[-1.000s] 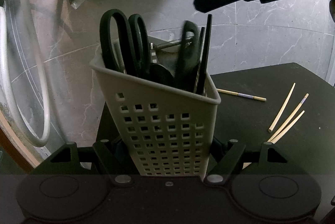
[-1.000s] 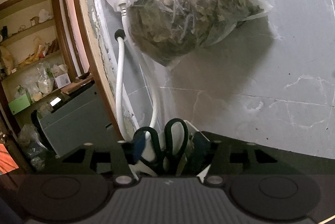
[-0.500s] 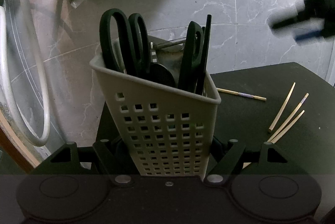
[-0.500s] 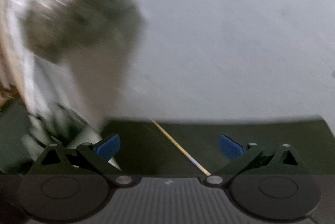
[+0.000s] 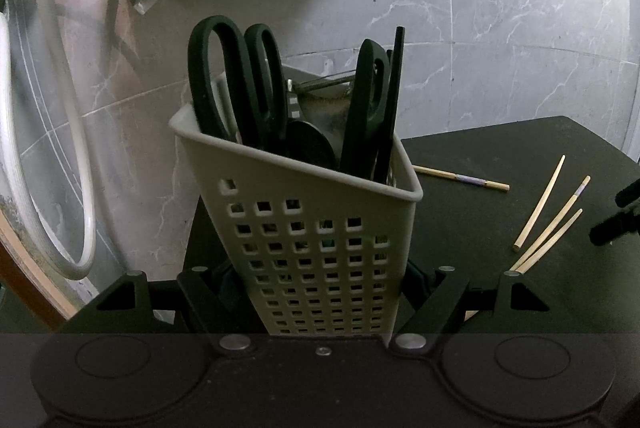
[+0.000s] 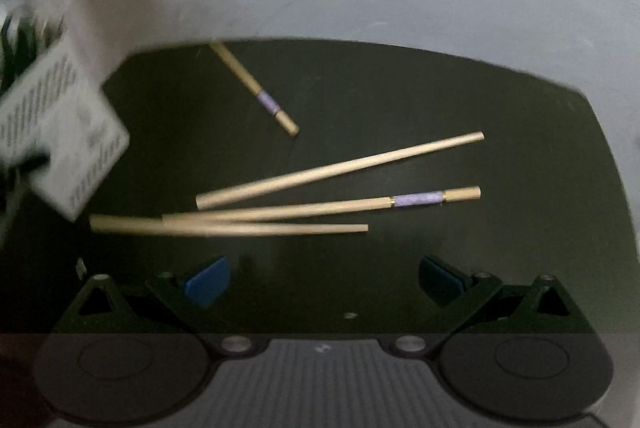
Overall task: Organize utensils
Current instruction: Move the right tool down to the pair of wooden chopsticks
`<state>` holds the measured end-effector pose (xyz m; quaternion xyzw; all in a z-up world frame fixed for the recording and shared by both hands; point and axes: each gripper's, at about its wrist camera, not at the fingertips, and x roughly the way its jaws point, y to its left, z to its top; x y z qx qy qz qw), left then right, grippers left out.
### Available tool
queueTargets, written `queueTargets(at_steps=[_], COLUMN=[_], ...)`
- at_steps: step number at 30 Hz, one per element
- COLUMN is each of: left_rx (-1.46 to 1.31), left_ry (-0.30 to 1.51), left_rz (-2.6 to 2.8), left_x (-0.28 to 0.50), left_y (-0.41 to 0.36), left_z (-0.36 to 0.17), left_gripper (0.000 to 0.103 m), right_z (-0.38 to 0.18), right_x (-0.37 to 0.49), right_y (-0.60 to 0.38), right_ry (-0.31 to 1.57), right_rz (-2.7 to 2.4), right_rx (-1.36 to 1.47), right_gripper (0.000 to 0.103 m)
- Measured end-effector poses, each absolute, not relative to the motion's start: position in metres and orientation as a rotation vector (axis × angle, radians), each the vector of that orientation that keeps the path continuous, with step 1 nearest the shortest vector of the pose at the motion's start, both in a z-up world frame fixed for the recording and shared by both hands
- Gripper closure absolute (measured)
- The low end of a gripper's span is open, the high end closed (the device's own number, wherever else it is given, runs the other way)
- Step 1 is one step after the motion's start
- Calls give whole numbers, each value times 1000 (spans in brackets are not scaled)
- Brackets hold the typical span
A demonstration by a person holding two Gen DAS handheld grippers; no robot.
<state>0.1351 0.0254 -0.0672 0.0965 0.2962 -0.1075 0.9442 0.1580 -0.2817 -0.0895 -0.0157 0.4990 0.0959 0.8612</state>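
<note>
Left tongs (image 5: 320, 292) clamp my caddy (image 5: 320, 228) — scissors (image 5: 240, 87) standing inside. Right tongs (image 6: 324, 280) gape wide, empty, above four chopsticks (image 6: 340, 167) lying loose on the table (image 6: 520, 147) — caddy to their left.

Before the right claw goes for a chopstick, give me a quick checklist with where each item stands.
1. Right claw open and empty: ok.
2. Loose chopsticks in view on the dark table: ok, four show.
3. One chopstick clear of the others: ok, the banded chopstick lies apart; the lower two overlap.
4. Left claw steadying the utensil basket: ok.
5. Room in the basket: cannot tell; scissors and dark utensils fill it.
</note>
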Motion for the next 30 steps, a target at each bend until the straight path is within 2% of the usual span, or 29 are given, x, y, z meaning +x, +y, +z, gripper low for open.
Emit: queueTargets(at_steps=[4,12,30], left_rx=[196,197,202], left_ry=[603,604,606], left_rz=[-219,-219,-218], left_x=[135,135,135], left_y=[25,26,26], left_z=[-67,-67,-67], left_gripper=[25,25,24], right_z=[-87,-91,-109], right_x=[168,200,230], right_y=[-288,-336,-363], right_ry=[1036,1035,1059], right_rz=[241,102,214], right_rx=[-94,119,217], right_gripper=[0,0,0])
